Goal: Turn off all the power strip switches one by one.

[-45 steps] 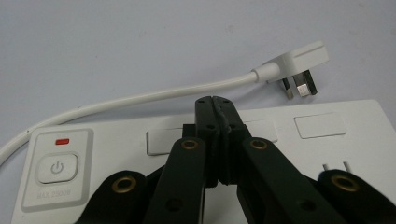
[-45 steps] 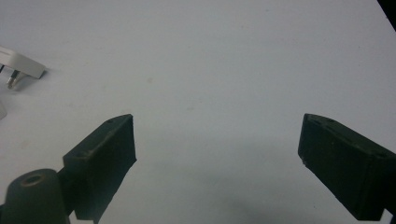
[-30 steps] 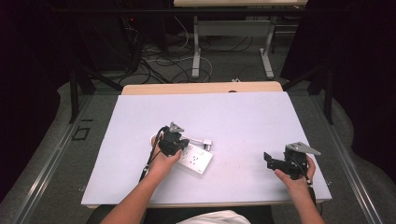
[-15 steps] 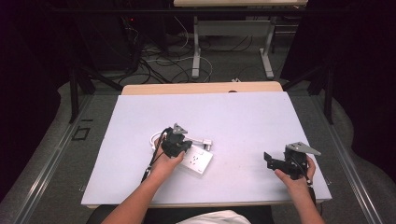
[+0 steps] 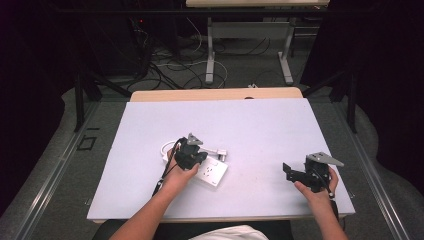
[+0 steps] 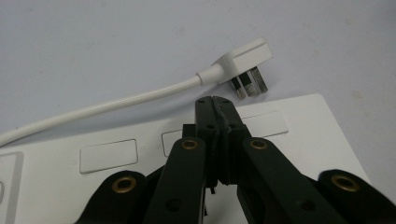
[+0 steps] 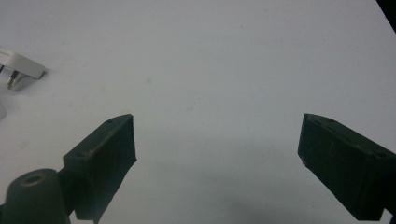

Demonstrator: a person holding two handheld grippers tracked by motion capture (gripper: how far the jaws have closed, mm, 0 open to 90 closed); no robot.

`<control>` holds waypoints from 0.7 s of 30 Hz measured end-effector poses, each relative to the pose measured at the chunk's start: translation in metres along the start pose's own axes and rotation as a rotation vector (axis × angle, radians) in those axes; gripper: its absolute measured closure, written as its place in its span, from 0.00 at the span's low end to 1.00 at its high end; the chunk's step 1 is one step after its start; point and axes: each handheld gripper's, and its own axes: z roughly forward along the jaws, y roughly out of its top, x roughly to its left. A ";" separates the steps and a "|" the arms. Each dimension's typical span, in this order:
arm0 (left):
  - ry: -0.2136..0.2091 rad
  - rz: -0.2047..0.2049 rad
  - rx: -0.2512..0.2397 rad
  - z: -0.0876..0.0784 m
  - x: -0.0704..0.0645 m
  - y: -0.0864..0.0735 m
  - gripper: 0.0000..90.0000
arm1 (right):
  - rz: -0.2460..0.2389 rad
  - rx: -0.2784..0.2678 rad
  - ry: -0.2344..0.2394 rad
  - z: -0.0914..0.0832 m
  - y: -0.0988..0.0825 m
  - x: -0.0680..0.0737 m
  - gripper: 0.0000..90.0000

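— Since our left tongs (image 6: pixel 215 105) are pinched closed with nothing between them, why rest them on the strip (image 6: pixel 299 140)?

— We judge the tips pin it flat on the desk (image 5: pixel 260 125); its plug (image 6: pixel 243 63) lies loose just beyond, prongs bare.

— And our right tongs (image 7: pixel 217 154)?

— Spread wide and holding nothing, well apart over bare desk, we think ready to fetch that plug.

We read the high view as soft and low in detail: the white table top (image 5: pixel 260 130) is evenly lit from above, while the floor and curtains around it fall into near black. In the 2 gripper views the near black jaws are blurred, faint shadows lie under them, and no glare shows.
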 end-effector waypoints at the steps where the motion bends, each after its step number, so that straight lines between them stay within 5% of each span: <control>1: 0.007 0.009 0.007 0.000 0.000 0.000 1.00 | 0.000 0.001 0.000 0.000 0.000 0.000 0.12; 21: 0.006 0.011 0.001 0.001 0.000 -0.001 1.00 | 0.001 -0.004 -0.004 0.000 0.000 0.000 0.12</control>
